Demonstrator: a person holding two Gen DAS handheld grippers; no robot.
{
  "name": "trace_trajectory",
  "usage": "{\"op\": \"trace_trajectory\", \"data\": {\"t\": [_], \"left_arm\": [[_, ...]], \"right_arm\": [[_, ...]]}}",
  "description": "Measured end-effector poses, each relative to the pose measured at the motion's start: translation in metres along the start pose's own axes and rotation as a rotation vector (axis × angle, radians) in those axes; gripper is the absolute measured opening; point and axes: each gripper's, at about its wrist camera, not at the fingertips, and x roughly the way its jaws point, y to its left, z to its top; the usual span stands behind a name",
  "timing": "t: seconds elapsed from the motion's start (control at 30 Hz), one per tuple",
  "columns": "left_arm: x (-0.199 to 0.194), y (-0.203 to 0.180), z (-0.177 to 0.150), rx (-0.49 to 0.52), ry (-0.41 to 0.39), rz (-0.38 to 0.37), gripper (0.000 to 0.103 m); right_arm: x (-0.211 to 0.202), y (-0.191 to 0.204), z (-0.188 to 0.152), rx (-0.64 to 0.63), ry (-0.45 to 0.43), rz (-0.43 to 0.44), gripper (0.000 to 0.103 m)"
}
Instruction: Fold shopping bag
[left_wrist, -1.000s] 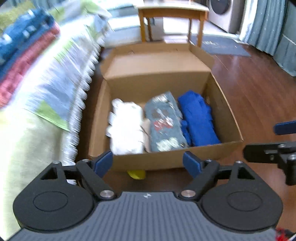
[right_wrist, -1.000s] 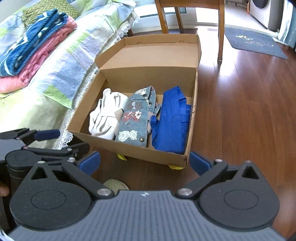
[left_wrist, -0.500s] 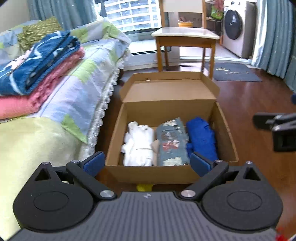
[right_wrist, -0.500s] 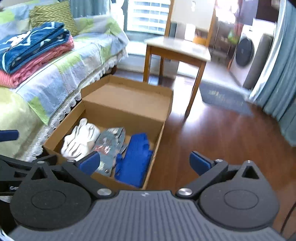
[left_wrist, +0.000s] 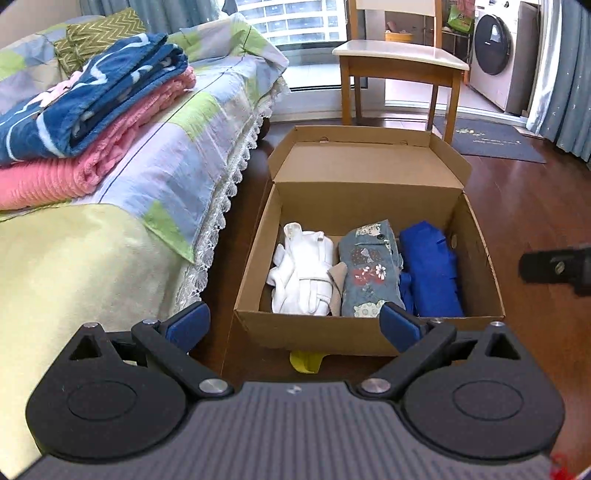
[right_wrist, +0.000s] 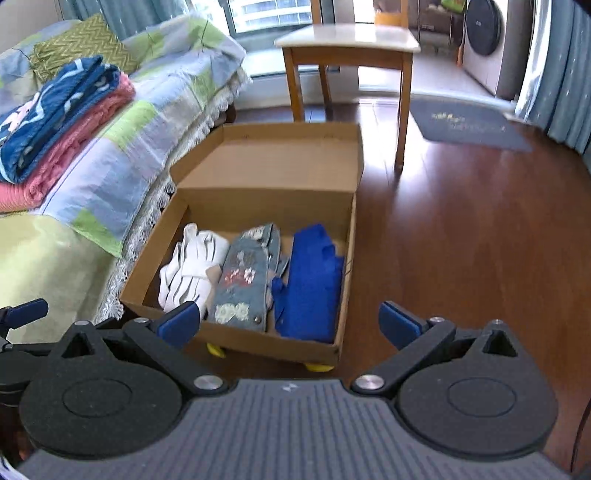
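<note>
grippers both tilt down toward the open brown cardboard box (left_wrist: 369, 332) on the wood floor. left gripper (left_wrist: 293, 325) and right gripper (right_wrist: 290, 325) stand wide, empty. folded blue shopping bag (left_wrist: 430, 273) lies rightmost inside. only the right view shows both yellow feet (right_wrist: 318, 366).

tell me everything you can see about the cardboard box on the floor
The cardboard box is plain brown corrugated card. Its hinged lid stands open, tilted back toward the wooden chair. It sits on the dark wood floor close beside the bed's lace-edged cover; whether they touch is unclear. Inside, side by side, lie a white bag, a patterned denim bag and a blue bag, all folded. Something yellow pokes out from under its front edge. Neither claw touches it.
</note>
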Motion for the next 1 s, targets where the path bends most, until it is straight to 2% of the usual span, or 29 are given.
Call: {"op": "trace_trajectory", "data": {"t": [0.17, 0.23, 0.33, 0.43, 0.57, 0.73, 0.9, 1.0], "left_arm": [[0.010, 0.007, 0.001, -0.019, 0.025, 0.005, 0.099], [0.014, 0.013, 0.001, -0.047, 0.029, -0.002, 0.099], [0.020, 0.021, 0.001, -0.079, 0.041, -0.009, 0.099], [0.028, 0.024, 0.003, -0.094, 0.059, 0.026, 0.099], [0.036, 0.027, 0.008, -0.072, 0.059, 0.027, 0.099], [0.053, 0.027, 0.017, 0.075, 0.034, 0.041, 0.099], [0.066, 0.030, 0.014, 0.039, 0.088, 0.018, 0.099], [0.064, 0.028, 0.014, 0.039, 0.072, 0.002, 0.099]], "right_arm": [[0.017, 0.008, -0.005, -0.006, 0.027, -0.026, 0.102], [0.022, 0.014, -0.005, -0.011, -0.002, -0.082, 0.102], [0.031, 0.025, -0.006, -0.052, -0.069, -0.217, 0.102], [0.036, 0.037, -0.010, -0.120, -0.110, -0.268, 0.102], [0.040, 0.049, -0.008, -0.160, -0.095, -0.263, 0.102], [0.044, 0.052, 0.002, -0.084, -0.022, -0.206, 0.102], [0.052, 0.056, 0.002, -0.070, 0.011, -0.214, 0.102], [0.061, 0.055, -0.001, -0.054, 0.035, -0.219, 0.102]]}}
